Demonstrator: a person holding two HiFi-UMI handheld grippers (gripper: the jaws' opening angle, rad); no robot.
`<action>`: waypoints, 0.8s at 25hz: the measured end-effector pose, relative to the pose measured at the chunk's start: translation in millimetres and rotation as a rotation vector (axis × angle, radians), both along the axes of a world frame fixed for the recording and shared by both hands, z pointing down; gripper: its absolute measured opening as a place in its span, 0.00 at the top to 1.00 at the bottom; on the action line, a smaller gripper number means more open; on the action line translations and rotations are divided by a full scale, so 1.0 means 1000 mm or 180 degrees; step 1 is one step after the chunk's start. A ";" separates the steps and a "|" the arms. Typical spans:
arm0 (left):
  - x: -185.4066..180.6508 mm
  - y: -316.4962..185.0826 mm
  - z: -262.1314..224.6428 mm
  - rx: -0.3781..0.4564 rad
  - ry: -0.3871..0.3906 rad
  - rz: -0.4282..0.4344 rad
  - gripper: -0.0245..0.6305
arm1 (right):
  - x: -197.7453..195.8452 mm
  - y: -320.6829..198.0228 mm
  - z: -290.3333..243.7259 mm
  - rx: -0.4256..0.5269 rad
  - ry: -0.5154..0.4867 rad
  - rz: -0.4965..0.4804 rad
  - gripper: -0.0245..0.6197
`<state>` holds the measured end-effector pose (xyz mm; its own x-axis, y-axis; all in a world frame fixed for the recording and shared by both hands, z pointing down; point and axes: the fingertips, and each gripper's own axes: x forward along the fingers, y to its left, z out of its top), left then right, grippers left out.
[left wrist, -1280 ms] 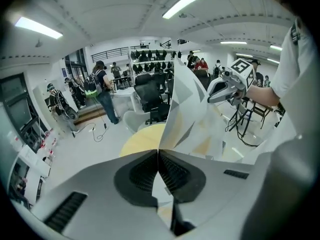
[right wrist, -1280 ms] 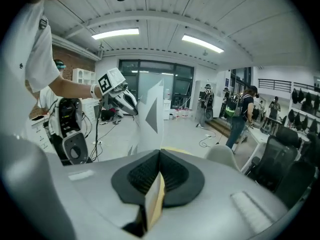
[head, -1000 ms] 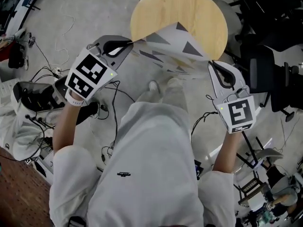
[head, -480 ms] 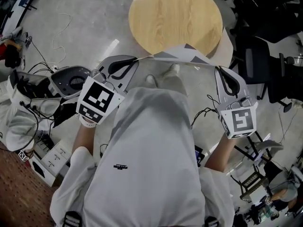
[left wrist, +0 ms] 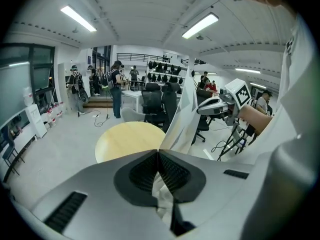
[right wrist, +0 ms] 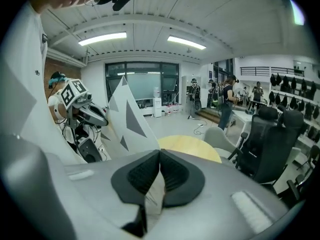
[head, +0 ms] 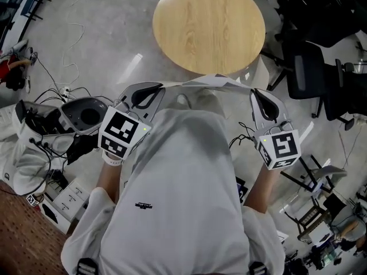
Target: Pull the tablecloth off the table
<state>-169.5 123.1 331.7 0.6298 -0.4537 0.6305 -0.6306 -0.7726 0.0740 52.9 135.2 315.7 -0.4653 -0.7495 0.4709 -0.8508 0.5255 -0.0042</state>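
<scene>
Tablecloth (head: 217,80): thin white sheet printed with grey triangles, off the tabletop and strung in the air between the two grippers. Just in front of the person's chest, by the near rim of the round wooden table (head: 209,22), itself bare across the whole top. Probably light and limp, judging by the crumpled wad behind each set of pads and the flat line only where pulled tight. Likely to fold, drape and slip once let slack, yet in no danger of breaking. Best taken at a corner or hem, as here, with enough fabric bunched between the ribbed pads to resist sliding out. Left gripper (head: 164,87) clamped on one end, jaws pressed together with cloth squeezed through. Right gripper (head: 252,91) likewise pinching the other end, a strip of fabric caught in the narrow seam. Beyond: grey floor, loose cables (head: 69,67) at left, black office chairs (head: 312,76) at right.
</scene>
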 end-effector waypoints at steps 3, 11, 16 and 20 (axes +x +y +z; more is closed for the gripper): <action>-0.004 0.004 0.007 -0.0044 0.0029 -0.0041 0.95 | -0.003 0.006 0.007 -0.0088 -0.0075 0.0056 0.94; -0.006 0.014 0.019 -0.0145 0.0038 -0.0053 0.95 | -0.004 0.013 0.018 -0.0159 0.0065 0.0186 0.94; -0.003 0.011 0.020 -0.0176 0.0069 -0.0060 0.95 | -0.002 0.013 0.019 -0.0198 0.0016 0.0204 0.94; 0.002 -0.010 0.024 -0.0156 0.0091 -0.0044 0.95 | 0.003 -0.003 0.022 -0.0183 -0.0045 0.0263 0.94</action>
<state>-167.2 113.2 355.8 0.6417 -0.4314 0.6341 -0.6382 -0.7589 0.1296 55.8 132.4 337.4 -0.4099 -0.7575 0.5081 -0.8909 0.4521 -0.0446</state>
